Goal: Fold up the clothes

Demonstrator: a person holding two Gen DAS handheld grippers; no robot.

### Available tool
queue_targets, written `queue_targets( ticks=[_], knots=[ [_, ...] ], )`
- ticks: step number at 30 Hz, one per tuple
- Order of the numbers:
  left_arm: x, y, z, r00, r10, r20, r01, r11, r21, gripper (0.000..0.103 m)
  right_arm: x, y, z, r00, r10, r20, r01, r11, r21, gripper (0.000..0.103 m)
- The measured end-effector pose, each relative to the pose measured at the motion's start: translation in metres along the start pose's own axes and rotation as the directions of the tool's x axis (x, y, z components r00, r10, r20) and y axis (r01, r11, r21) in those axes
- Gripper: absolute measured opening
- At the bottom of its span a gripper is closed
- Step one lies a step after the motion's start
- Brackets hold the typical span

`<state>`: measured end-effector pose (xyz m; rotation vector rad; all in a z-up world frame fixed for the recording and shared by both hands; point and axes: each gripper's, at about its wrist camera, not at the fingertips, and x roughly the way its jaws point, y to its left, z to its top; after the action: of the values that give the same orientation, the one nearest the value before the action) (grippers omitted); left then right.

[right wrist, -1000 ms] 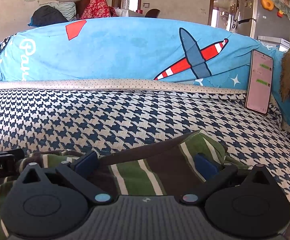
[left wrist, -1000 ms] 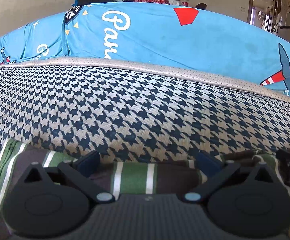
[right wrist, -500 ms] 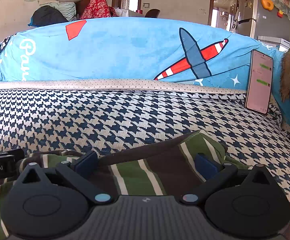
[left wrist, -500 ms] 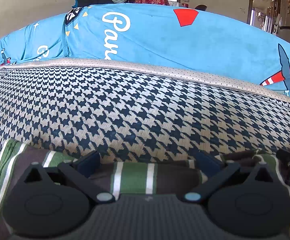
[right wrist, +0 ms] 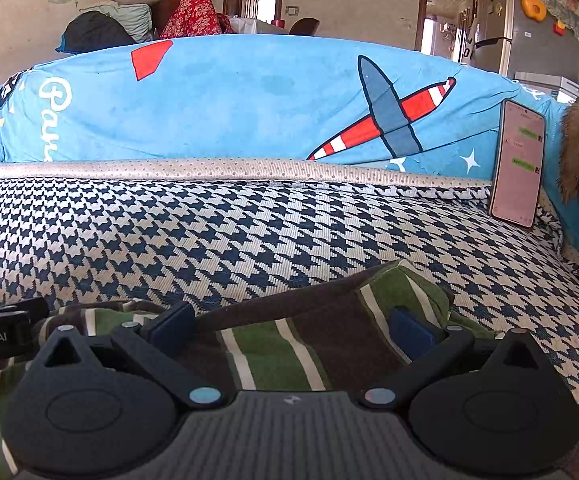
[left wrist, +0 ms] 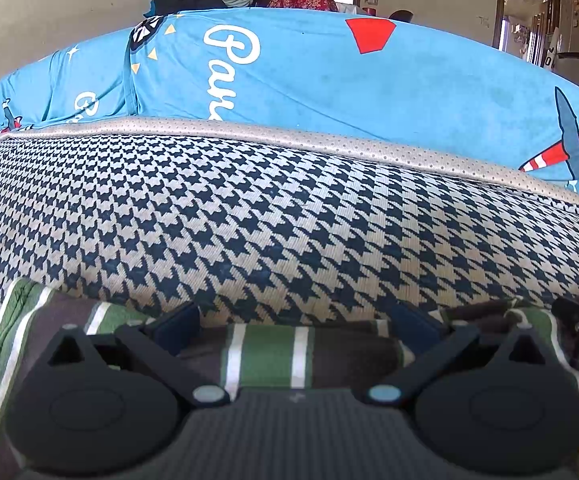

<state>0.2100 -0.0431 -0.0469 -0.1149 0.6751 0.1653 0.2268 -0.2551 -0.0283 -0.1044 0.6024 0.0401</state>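
Left gripper released | right gripper released | both hovering over striped shirt at six o'clock, lining up a fold

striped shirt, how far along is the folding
Early. The striped shirt lies bunched on the houndstooth cover, no neat fold visible. Both the left gripper and right gripper sit open over its edge. Gripping and folding remain.

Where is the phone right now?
In the right wrist view, the phone stands at the far right, propped against the blue cover, beyond the striped garment.
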Motion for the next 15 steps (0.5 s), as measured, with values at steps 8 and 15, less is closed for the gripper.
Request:
queue_targets(
  ticks=[8,15],
  knots=[
    [0.0011,-0.0001,-0.0017,1.0,0.001,0.002,-0.001,1.0,-0.003,0.103,0.0002,-0.0001,0.0001,1.0,0.001,0.0,-0.001,1.0,-0.001,0.103],
    [0.0015,-0.0003,-0.0015,1.0,0.001,-0.001,-0.001,1.0,-0.008,0.103,0.0002,-0.0001,0.0003,1.0,0.002,-0.001,-0.002,1.0,-0.003,0.103]
  ],
)
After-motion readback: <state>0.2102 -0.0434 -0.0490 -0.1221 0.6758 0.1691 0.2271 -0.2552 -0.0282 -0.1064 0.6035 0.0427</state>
